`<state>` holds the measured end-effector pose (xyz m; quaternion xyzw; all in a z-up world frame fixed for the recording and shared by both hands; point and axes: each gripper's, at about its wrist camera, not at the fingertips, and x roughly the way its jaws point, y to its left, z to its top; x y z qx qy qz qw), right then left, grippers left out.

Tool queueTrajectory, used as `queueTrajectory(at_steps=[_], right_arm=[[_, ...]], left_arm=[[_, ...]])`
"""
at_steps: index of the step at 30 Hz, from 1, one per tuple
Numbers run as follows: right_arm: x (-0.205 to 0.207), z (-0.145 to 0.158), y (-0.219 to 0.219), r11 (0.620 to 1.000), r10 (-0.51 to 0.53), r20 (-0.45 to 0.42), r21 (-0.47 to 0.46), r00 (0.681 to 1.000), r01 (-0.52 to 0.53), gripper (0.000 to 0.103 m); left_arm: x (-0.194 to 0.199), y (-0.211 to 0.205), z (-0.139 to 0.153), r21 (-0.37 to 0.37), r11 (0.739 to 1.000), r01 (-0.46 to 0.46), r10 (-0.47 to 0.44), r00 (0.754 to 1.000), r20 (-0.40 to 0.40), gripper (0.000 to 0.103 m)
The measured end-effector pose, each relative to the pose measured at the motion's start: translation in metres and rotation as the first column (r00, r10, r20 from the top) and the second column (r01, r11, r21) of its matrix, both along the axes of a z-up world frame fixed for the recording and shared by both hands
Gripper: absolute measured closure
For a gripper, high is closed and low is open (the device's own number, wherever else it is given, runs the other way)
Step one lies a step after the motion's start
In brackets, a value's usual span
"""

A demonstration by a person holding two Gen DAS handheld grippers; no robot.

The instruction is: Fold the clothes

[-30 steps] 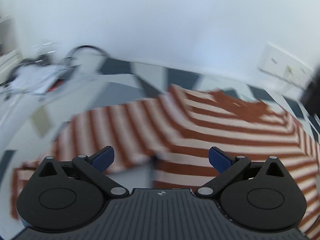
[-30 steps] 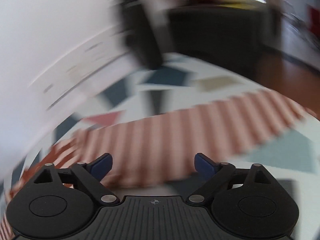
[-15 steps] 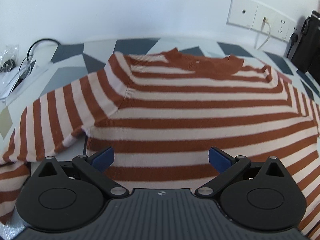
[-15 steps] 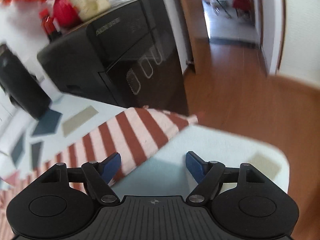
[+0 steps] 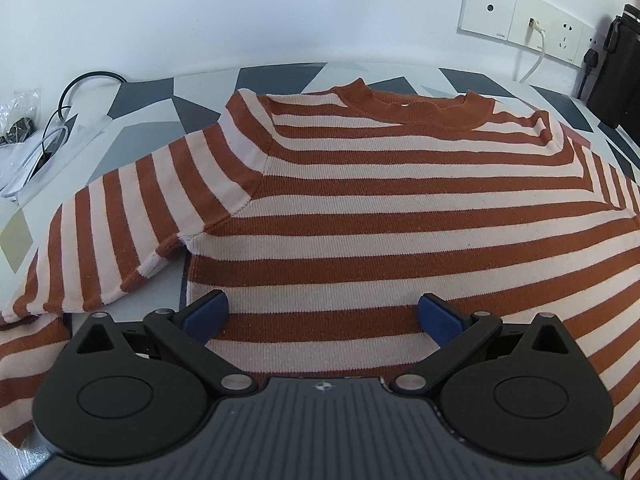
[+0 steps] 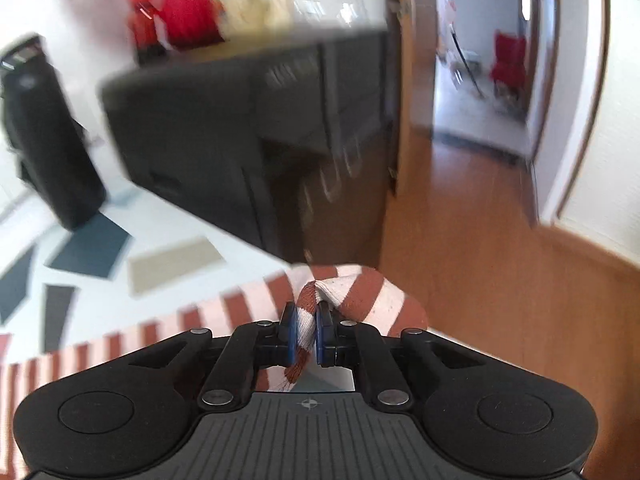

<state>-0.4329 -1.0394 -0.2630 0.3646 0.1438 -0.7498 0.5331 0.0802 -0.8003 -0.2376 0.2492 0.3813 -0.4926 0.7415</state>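
Pinching striped sleeve (image 6: 360, 292), right tongs (image 6: 306, 340); no legible writing.

Almost nothing I see can be read. Far beyond my left fingers, up to the right, the wall socket panel (image 5: 524, 20) carries tiny grey lettering, too small to make out. Ahead of my right fingers, markings on the black cabinet (image 6: 248, 132) are blurred.
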Motion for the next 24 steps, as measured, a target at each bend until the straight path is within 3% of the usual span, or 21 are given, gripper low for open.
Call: queueTrajectory(at_steps=[5,8,11,15,17,22,24], right_arm=[[0.074,0.038,-0.001,0.960,0.257,0.036,-0.123,0.966,-0.251,0.095],[0.119,0.060,-0.002,0.899,0.405,0.042,-0.199,0.913,-0.390,0.095],[0.164,0.083,-0.002,0.812,0.544,0.035,-0.274,0.838,-0.515,0.095],[0.223,0.113,-0.003,0.660,0.706,0.007,-0.367,0.708,-0.655,0.095],[0.267,0.113,0.001,0.572,0.786,-0.019,-0.358,0.618,-0.738,0.095],[0.364,0.073,0.020,0.371,0.922,-0.023,-0.240,0.387,-0.897,0.095],[0.387,0.050,0.035,0.323,0.945,0.010,-0.181,0.327,-0.929,0.095]], left_arm=[[0.011,0.005,0.006,-0.030,0.999,-0.020,0.017,0.997,-0.078,0.000],[0.022,0.014,0.015,-0.072,0.996,-0.049,0.038,0.990,-0.139,0.000],[0.032,0.027,0.029,-0.132,0.989,-0.063,0.041,0.985,-0.167,0.000],[0.054,0.049,0.049,-0.224,0.968,-0.113,0.061,0.973,-0.225,0.000],[0.067,0.059,0.058,-0.257,0.955,-0.145,0.078,0.964,-0.253,0.000],[0.093,0.074,0.069,-0.276,0.946,-0.172,0.088,0.953,-0.290,0.000],[0.100,0.076,0.068,-0.276,0.944,-0.179,0.092,0.949,-0.301,0.000]])
